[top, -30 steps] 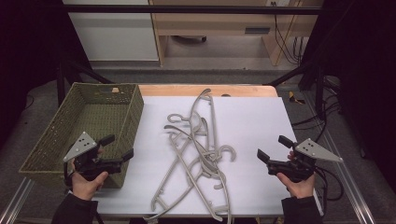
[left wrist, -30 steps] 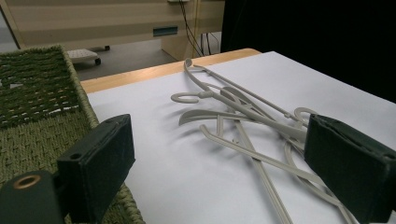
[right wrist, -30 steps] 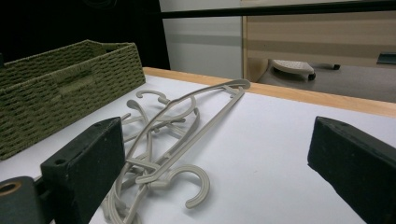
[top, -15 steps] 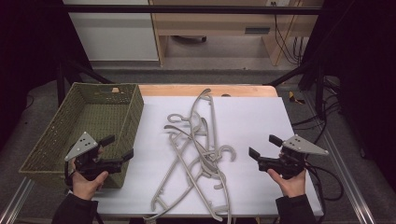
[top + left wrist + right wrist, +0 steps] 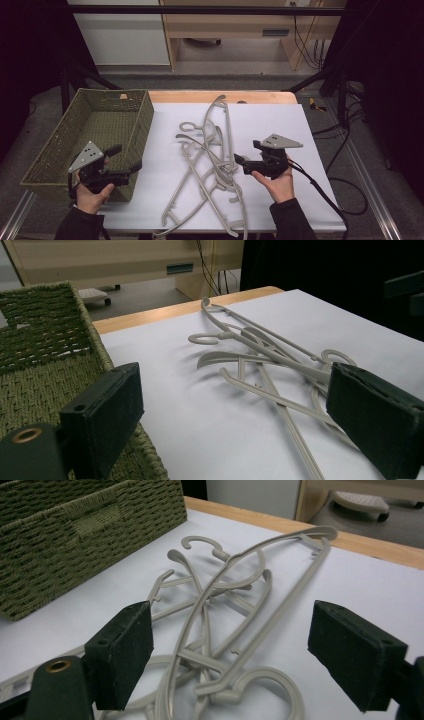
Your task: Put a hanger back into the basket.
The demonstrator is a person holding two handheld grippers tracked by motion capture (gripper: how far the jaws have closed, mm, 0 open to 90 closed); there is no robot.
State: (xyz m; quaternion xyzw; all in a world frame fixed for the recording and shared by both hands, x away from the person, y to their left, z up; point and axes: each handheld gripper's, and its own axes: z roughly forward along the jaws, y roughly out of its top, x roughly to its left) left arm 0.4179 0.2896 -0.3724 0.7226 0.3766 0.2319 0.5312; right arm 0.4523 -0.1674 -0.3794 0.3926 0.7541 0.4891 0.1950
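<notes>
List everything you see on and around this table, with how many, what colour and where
hangers: a tangled pile, exact count unclear, grey plastic, middle of the white table top
basket: one, green woven, open top, at the table's left end
table: one, white top with a wooden strip along the far edge
cabinet: one, white, on the floor beyond the table
wooden furniture: one, light wood, beyond the table
cables: several, black, on the floor at the right
left gripper: one, black with a grey plate, jaws open, by the basket's near right corner
right gripper: one, black with a grey plate, jaws open and just been closing, nothing gripped, at the right edge of the hangers
</notes>
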